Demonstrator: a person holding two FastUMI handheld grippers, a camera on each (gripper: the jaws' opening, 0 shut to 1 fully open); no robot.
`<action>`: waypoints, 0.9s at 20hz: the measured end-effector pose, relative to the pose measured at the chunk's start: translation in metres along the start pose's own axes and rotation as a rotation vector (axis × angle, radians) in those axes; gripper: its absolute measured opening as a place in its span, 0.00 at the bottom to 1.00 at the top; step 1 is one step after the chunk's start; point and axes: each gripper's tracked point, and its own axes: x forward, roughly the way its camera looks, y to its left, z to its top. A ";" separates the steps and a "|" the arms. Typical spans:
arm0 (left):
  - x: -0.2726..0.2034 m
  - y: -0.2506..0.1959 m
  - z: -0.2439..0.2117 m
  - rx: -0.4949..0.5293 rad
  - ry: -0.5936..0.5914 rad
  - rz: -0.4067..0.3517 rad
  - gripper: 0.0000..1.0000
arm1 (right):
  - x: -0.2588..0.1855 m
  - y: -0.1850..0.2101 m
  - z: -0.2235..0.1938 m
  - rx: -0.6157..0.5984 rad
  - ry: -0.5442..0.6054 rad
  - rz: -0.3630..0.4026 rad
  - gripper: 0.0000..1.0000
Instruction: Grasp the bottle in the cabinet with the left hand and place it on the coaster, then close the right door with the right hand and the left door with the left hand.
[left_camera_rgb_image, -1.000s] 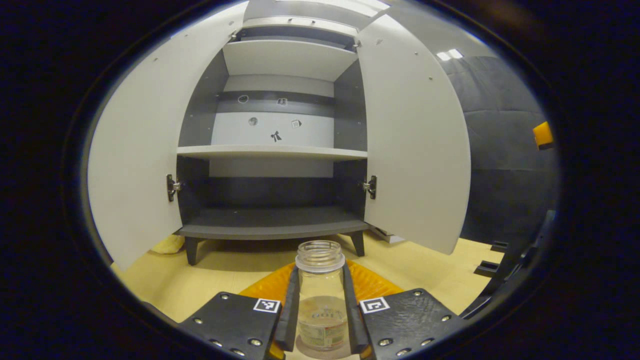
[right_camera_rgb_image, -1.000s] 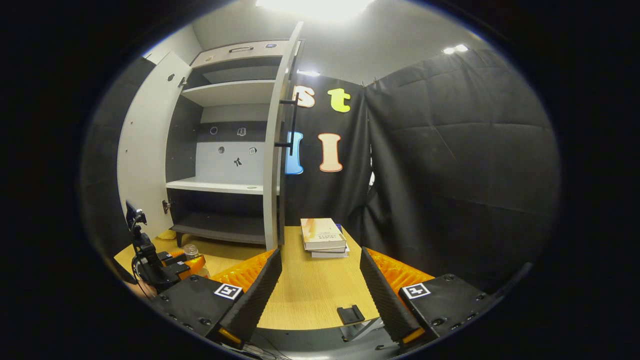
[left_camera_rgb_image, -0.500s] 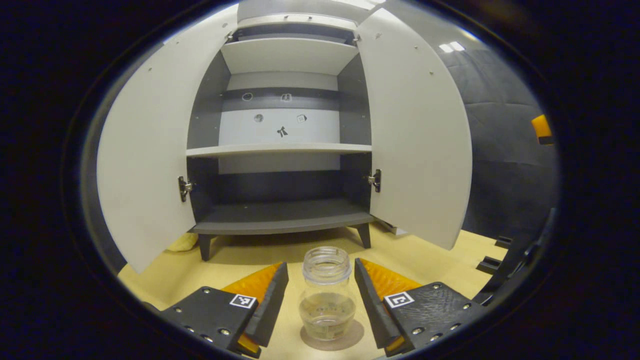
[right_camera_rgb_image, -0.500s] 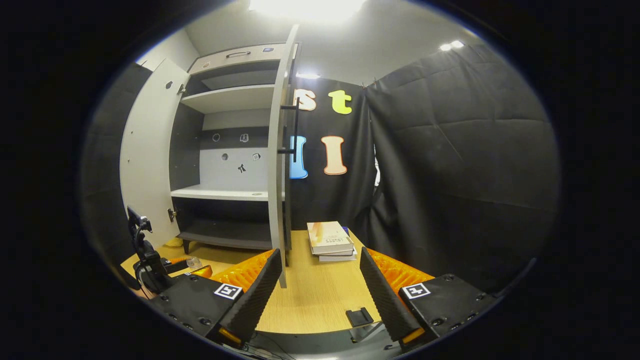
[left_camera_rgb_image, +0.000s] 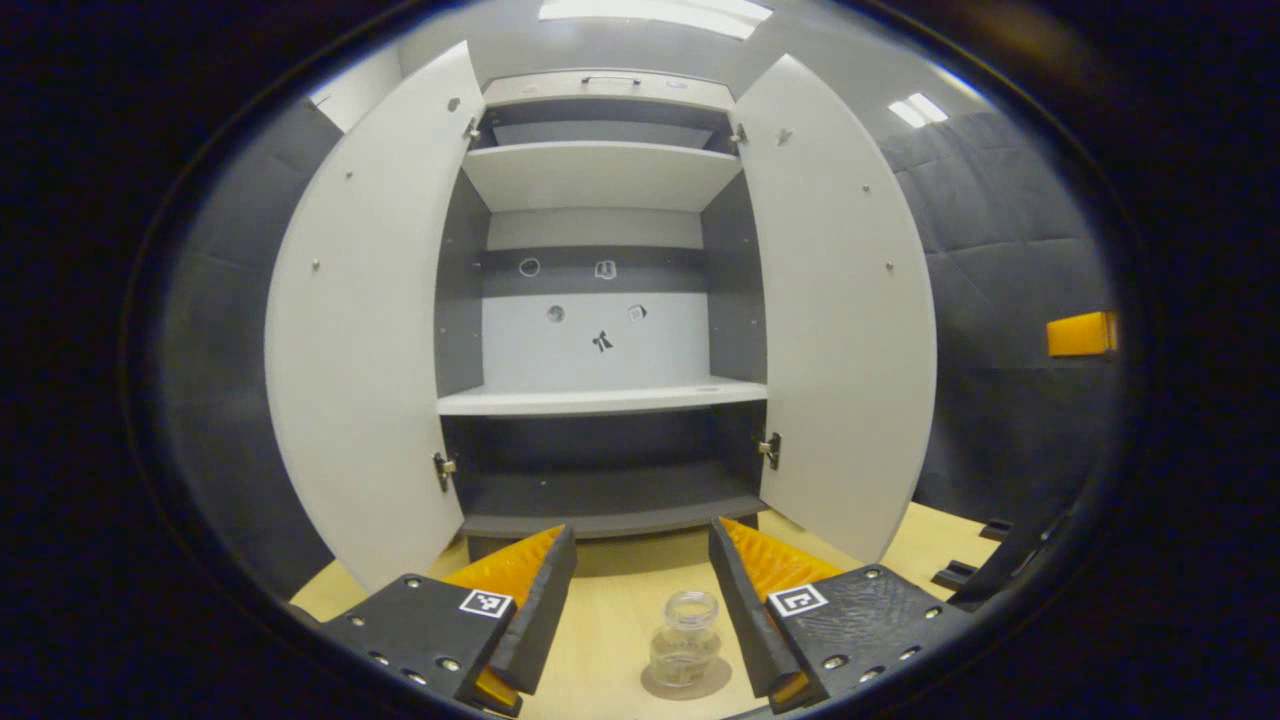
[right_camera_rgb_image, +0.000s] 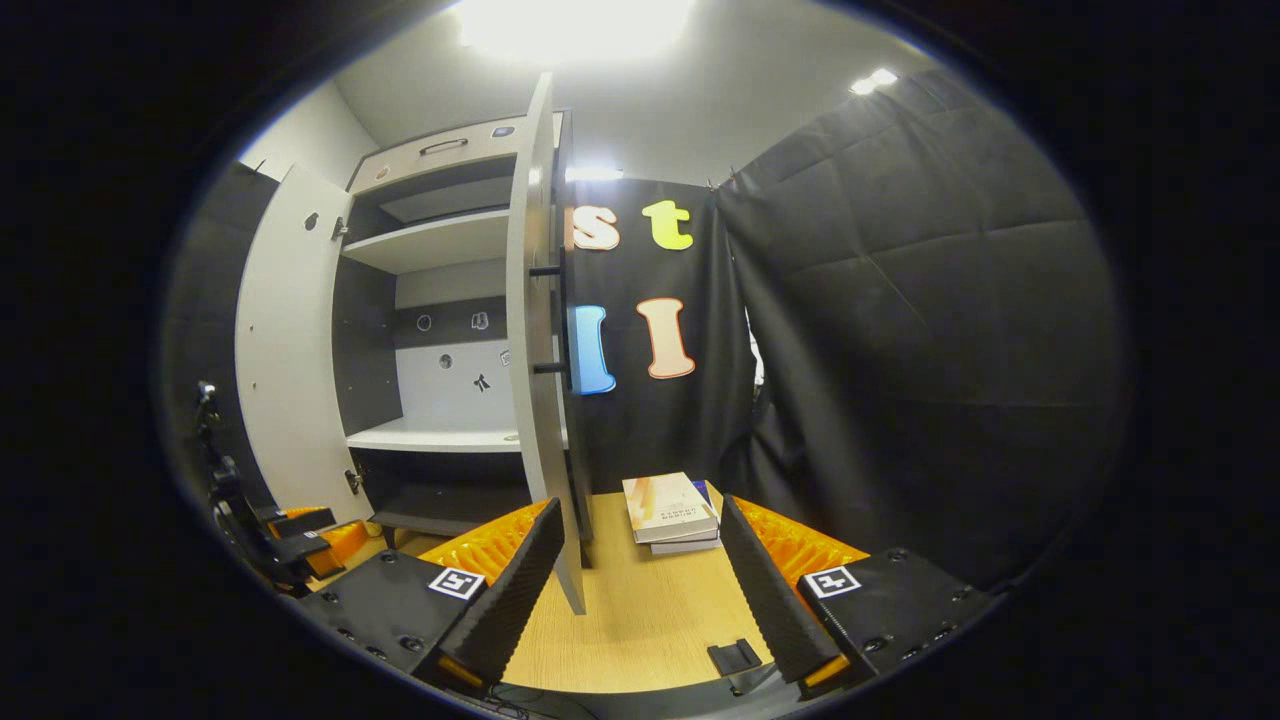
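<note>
A clear glass bottle (left_camera_rgb_image: 686, 637) stands upright on a round coaster (left_camera_rgb_image: 686, 680) on the wooden table (left_camera_rgb_image: 610, 640), in front of the open cabinet (left_camera_rgb_image: 600, 300). The left gripper (left_camera_rgb_image: 640, 620) is released, its two fingers spread wide on either side of the bottle and touching neither it nor the coaster. The bottle holds a little clear liquid at its base and has no cap.

Behind the bottle, the cabinet's left door (left_camera_rgb_image: 365, 330) and right door (left_camera_rgb_image: 845, 310) both stand swung wide open, showing a white middle shelf (left_camera_rgb_image: 600, 400), a white upper shelf (left_camera_rgb_image: 600, 170) and a dark bottom shelf (left_camera_rgb_image: 600, 500). Small stickers (left_camera_rgb_image: 600, 340) dot the cabinet's back panel.

In the right gripper view, the right gripper (right_camera_rgb_image: 640, 590) is also released, fingers well apart with nothing between them, above the table (right_camera_rgb_image: 640, 620) on the outer side of the cabinet's right door (right_camera_rgb_image: 540, 350). That door appears nearly edge-on, its dark bar handle (right_camera_rgb_image: 550, 320) on the face turned away from the cabinet's interior. A stack of books (right_camera_rgb_image: 670, 510) lies on the table beside the door, near the black curtain. The left gripper (right_camera_rgb_image: 300, 540) shows at the far side of the cabinet (right_camera_rgb_image: 430, 300) front, low near the left door (right_camera_rgb_image: 285, 350).
</note>
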 end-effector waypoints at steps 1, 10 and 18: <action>-0.006 0.008 0.010 0.003 -0.002 0.019 0.77 | 0.003 0.000 0.004 0.002 -0.003 0.002 1.00; -0.050 0.096 0.064 0.000 0.004 0.179 0.77 | 0.055 -0.016 0.071 -0.007 -0.076 -0.101 1.00; -0.082 0.187 0.079 0.020 -0.012 0.302 0.77 | 0.097 -0.023 0.110 0.067 -0.128 -0.236 1.00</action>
